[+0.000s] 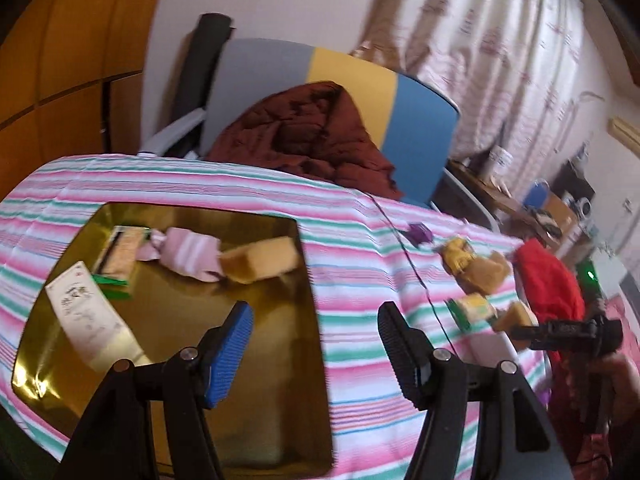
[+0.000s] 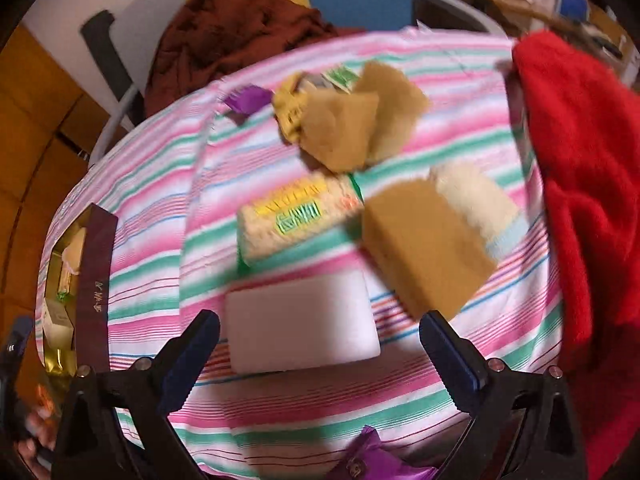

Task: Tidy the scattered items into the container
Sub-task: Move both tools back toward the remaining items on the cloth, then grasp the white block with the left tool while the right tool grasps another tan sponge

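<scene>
A gold-lined box (image 1: 288, 364) sits on the striped tablecloth (image 1: 360, 248). It holds a tan sponge (image 1: 260, 262), a pink wrapped item (image 1: 190, 254), a snack pack (image 1: 122, 252) and a white packet (image 1: 86, 316). My left gripper (image 1: 316, 340) is open and empty above the box's right edge. My right gripper (image 2: 320, 344) is open and empty over a white block (image 2: 300, 320). Beyond it lie a yellow-green snack pack (image 2: 296, 212), tan sponges (image 2: 424, 240) (image 2: 344, 132) and a purple wrapper (image 2: 246, 100).
A red fluffy cloth (image 2: 588, 184) lies at the table's right edge. A chair with a dark red jacket (image 1: 304, 136) stands behind the table. The box shows at far left in the right wrist view (image 2: 96, 280). Another purple wrapper (image 2: 376, 460) lies near the front.
</scene>
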Demonstrator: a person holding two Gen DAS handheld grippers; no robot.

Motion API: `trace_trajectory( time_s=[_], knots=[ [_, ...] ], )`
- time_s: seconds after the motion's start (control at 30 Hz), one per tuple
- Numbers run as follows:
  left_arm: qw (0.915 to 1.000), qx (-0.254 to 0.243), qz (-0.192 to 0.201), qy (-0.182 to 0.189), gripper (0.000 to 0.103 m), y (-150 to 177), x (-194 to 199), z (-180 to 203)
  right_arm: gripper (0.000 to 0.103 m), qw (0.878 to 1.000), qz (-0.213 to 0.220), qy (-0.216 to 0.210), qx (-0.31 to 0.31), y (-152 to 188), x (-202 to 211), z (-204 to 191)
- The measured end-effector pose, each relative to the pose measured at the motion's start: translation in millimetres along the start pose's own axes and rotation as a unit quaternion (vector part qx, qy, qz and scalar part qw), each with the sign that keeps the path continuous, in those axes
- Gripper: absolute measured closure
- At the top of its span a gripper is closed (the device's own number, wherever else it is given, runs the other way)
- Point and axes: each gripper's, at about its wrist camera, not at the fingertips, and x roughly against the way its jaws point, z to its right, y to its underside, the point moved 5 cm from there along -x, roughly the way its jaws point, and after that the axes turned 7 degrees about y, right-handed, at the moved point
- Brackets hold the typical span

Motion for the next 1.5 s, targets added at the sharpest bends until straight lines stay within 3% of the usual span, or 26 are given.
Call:
trace_trajectory(
  time_s=[0.13, 0.3, 0.4, 0.5, 0.7, 0.83, 0.97, 1.07, 1.13, 1.33, 1.43, 1.5],
  knots=[
    [0.9997, -0.016, -0.011, 0.016, 0.037, 8.1, -3.4, 17.8, 0.001, 0.997, -0.032, -0.076, 0.007, 12.2, -14.7, -25.1],
    [0.999, -0.019, -0.024, 0.034, 0.037, 16.7, -7.9, 33.9, 0.002, 0.985, 0.02, -0.127, 0.114, 17.3, 9.7, -76.4],
    [0.9982, -0.031, -0.032, 0.039, 0.037, 22.6, -11.0, 44.8, 0.002, 0.986, 0.071, -0.087, 0.126, 4.9, 25.6, -68.9],
    [0.9969, -0.042, -0.04, 0.053, 0.037, 28.9, -16.1, 56.3, 0.002, 0.991, 0.09, -0.056, 0.082, -12.4, 37.4, -33.3],
    [0.993, -0.05, -0.072, 0.079, 0.037, 41.3, -32.6, 75.9, 0.003, 0.997, 0.061, 0.028, 0.034, -38.9, 35.6, 33.9],
    [0.9906, -0.065, -0.083, 0.087, 0.037, 46.8, -38.7, 88.9, 0.015, 0.996, 0.026, 0.051, 0.065, -42.0, 16.5, 45.5],
    [0.9877, -0.082, -0.095, 0.093, 0.037, 50.9, -46.3, 100.6, 0.017, 0.991, -0.018, 0.087, 0.096, -41.9, -15.4, 48.6],
    [0.9857, -0.092, -0.104, 0.096, 0.037, 52.0, -54.1, 106.9, 0.024, 0.993, -0.014, 0.073, 0.095, -42.1, -13.0, 49.4],
    [0.9837, -0.1, -0.109, 0.102, 0.037, 52.3, -61.8, 114.3, 0.049, 0.992, -0.011, 0.079, 0.103, -41.7, -12.0, 51.0],
    [0.9728, -0.151, -0.118, 0.13, 0.037, 52.6, -89.1, 151.0, 0.053, 1.0, -0.004, -0.008, 0.029, -40.9, -3.8, 74.3],
    [0.9643, -0.178, -0.124, 0.151, 0.033, 52.1, -102.4, 172.6, 0.053, 1.0, 0.013, -0.023, 0.011, -41.4, 4.8, 79.1],
    [0.954, -0.21, -0.131, 0.169, 0.03, 52.9, -113.1, 190.8, 0.053, 0.999, 0.02, -0.029, 0.003, -40.5, 8.6, 80.6]
  ],
)
